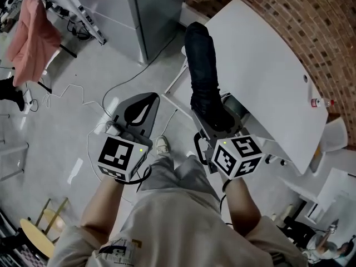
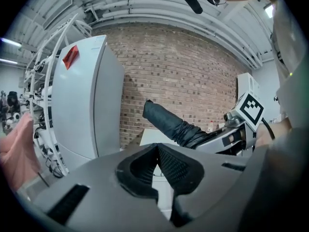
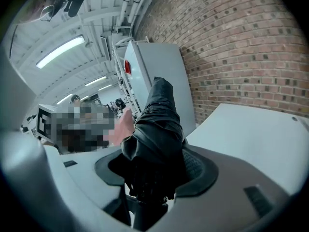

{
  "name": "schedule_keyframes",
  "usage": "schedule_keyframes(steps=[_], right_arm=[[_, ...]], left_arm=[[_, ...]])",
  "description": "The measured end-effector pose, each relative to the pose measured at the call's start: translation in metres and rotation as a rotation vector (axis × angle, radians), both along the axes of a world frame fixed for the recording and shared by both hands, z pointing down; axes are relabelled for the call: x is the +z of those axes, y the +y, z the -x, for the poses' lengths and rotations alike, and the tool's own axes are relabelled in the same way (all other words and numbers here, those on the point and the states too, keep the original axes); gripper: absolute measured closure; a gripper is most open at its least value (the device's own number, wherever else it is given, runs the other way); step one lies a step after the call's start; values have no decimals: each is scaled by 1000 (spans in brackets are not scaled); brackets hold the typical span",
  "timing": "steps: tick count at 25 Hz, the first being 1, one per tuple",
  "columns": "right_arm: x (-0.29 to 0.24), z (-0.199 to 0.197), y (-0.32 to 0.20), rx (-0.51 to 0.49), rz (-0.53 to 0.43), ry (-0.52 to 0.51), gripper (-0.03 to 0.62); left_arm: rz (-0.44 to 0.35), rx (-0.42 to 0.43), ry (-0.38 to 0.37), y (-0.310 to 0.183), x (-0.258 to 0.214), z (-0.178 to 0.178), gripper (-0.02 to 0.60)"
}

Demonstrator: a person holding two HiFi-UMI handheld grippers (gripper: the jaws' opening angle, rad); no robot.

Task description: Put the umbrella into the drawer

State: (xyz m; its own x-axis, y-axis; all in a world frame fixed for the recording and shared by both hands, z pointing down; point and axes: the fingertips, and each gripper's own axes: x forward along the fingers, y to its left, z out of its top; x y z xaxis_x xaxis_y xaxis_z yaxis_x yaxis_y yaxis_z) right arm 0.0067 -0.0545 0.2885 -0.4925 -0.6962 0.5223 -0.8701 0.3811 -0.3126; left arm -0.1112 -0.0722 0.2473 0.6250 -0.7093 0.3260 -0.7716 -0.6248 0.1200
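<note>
A folded black umbrella (image 1: 203,71) sticks out forward from my right gripper (image 1: 218,122), whose jaws are shut on its lower end. In the right gripper view the umbrella (image 3: 157,124) fills the gap between the black pads (image 3: 200,166) and points up and away. My left gripper (image 1: 139,113) hangs over the floor to the left, with its tips together and nothing held. The left gripper view shows its pads (image 2: 171,166) meeting at the tip. The umbrella (image 2: 171,124) and the right gripper (image 2: 236,132) are off to its right. No drawer is clearly in view.
A white table top (image 1: 261,65) stands at the right against a brick wall (image 1: 311,32). A tall grey cabinet (image 1: 144,10) is ahead. A pink cloth (image 1: 33,38) hangs at the far left. Cables (image 1: 72,93) trail over the floor. A yellow stool (image 1: 39,232) sits at the lower left.
</note>
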Motion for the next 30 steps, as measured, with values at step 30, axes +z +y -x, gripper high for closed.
schedule_keyframes(steps=[30], right_arm=[[307,-55,-35,-6,354,57,344]], left_arm=[[287,-115,15,-58,302,-59,573]])
